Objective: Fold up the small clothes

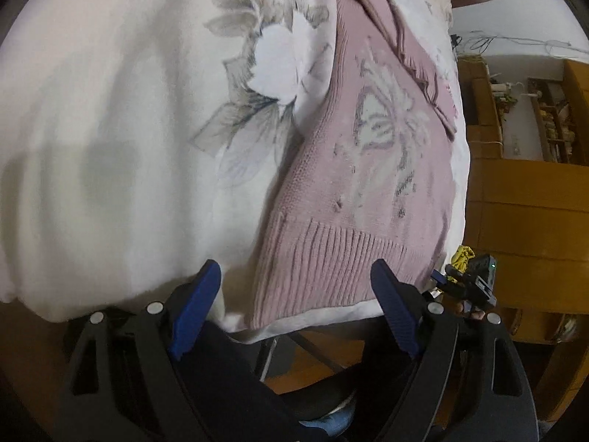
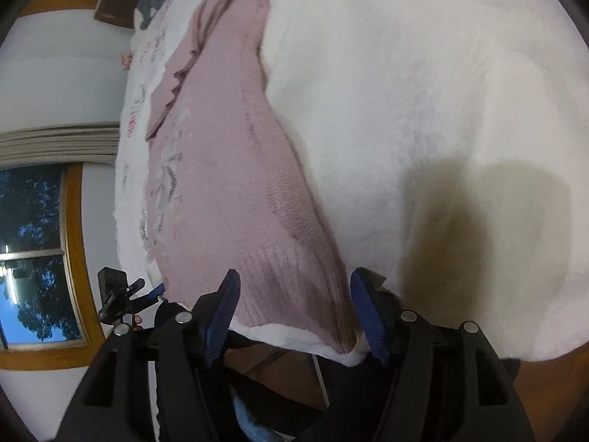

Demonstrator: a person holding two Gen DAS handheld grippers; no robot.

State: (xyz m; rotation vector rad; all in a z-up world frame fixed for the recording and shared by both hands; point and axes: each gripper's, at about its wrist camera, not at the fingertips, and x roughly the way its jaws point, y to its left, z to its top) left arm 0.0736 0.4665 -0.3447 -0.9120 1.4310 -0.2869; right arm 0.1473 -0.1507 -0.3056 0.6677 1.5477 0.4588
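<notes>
A pink sweater (image 1: 364,169) is seen laid flat on a white bedspread (image 1: 110,129), with its ribbed hem (image 1: 331,261) at the near edge and its body running straight away from both tools. The long axis is thus lined up with the direction the fingers point.

The left gripper (image 1: 298,313) is held wide open with nothing between its blue pads. The hem lies just ahead of it, and the sweater's left-hand corner falls inside the gap, nearer the left finger than the right. No contact with the cloth can be made out.

The right gripper (image 2: 294,313) is likewise spread open and empty. The hem (image 2: 287,276) is straddled by its fingers, and the sweater's right-hand corner sits just in front of the right finger (image 2: 368,313) (touching or merely close cannot be told from this view).

Each corner of the hem is therefore served by the tool on its own side, and neither arm is clearly the nearer. A forward fold is judged likely: hem pinched at both corners, then carried away from the tools along the sweater's length towards the folded collar end (image 1: 405,37).
</notes>
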